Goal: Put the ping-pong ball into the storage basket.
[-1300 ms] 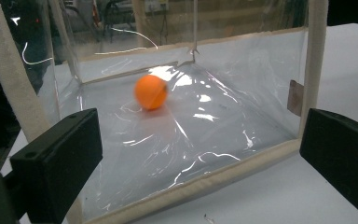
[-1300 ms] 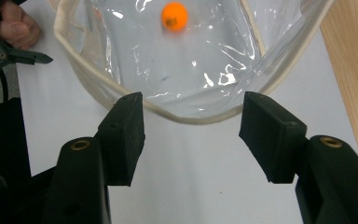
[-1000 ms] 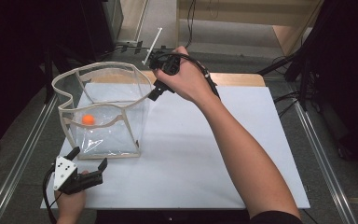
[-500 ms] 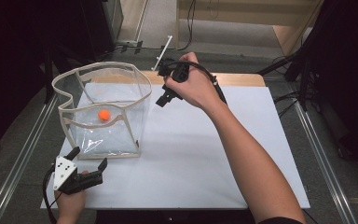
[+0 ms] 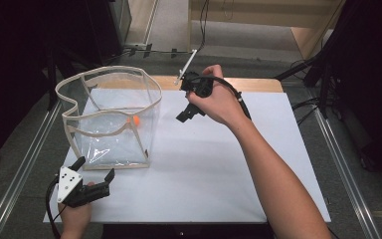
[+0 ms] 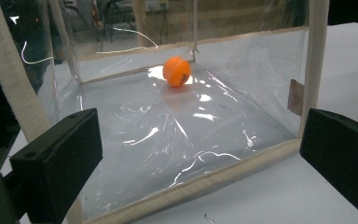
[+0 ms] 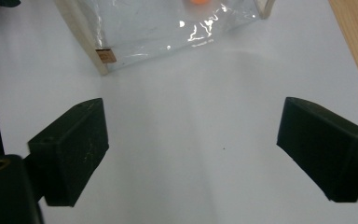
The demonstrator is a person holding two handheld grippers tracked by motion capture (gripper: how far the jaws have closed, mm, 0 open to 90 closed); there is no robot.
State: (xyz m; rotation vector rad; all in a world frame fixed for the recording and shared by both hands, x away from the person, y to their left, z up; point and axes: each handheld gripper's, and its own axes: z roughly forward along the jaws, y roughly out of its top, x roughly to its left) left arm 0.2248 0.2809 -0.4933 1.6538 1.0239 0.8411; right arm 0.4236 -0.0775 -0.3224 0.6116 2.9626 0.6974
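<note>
Ball, small and orange, is lying on the floor of a clear plastic bag with cream fabric edging, toward the bag's far side as seen in the left gripper view and close to the right-hand wall in the high view. The bag is standing open-topped on the left part of a white counter, its rim sagging unevenly; a small brown tag is showing on one corner seam in the right gripper view. The left hand-held gripper is sitting low at the counter's near left corner, just in front of the bag, its jaws spread wide and gripping nothing, its grey plate facing up. In its own view the bag's near bottom edge is lying between the two black jaws. The right hand-held gripper is being held above the counter just right of the bag, well apart from the other one, pointing down and toward the bag; its jaws are likewise spread wide over bare white surface. A thin white rod, possibly part of that gripper, is sticking up beyond the hand
</note>
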